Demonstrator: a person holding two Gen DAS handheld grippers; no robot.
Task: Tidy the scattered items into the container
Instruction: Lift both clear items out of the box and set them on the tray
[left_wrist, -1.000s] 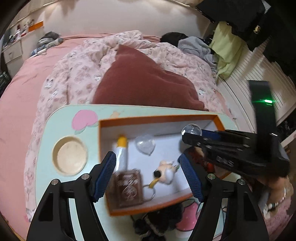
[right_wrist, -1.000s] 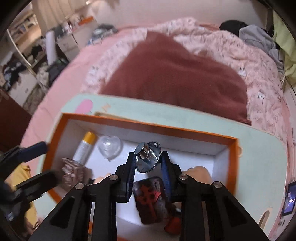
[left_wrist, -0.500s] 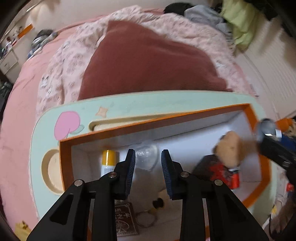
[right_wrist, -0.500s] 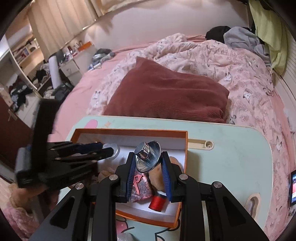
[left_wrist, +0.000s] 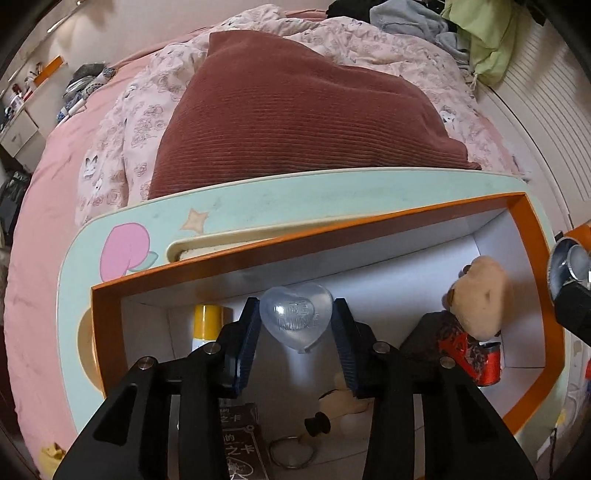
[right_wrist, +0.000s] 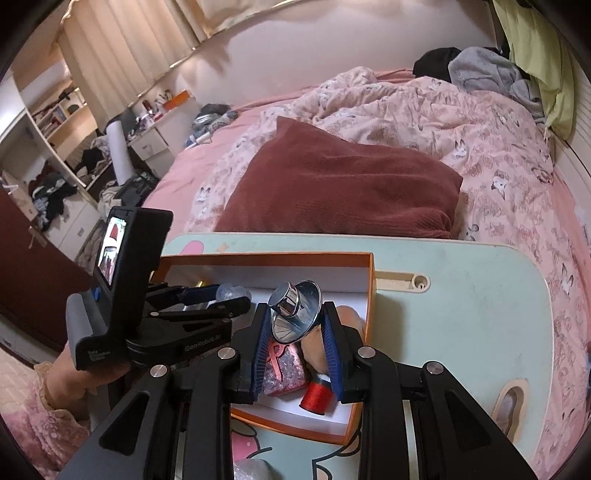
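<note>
My left gripper pinches the clear heart over the orange box; my right gripper grips the metal funnel. Both are slick, and could slip out.

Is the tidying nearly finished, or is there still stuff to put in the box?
Lots already lies in the box: a teddy, a red spool, a yellow-capped tube. The left gripper holds a clear heart over the box; the right gripper holds a shiny funnel. Both still need dropping in.
</note>
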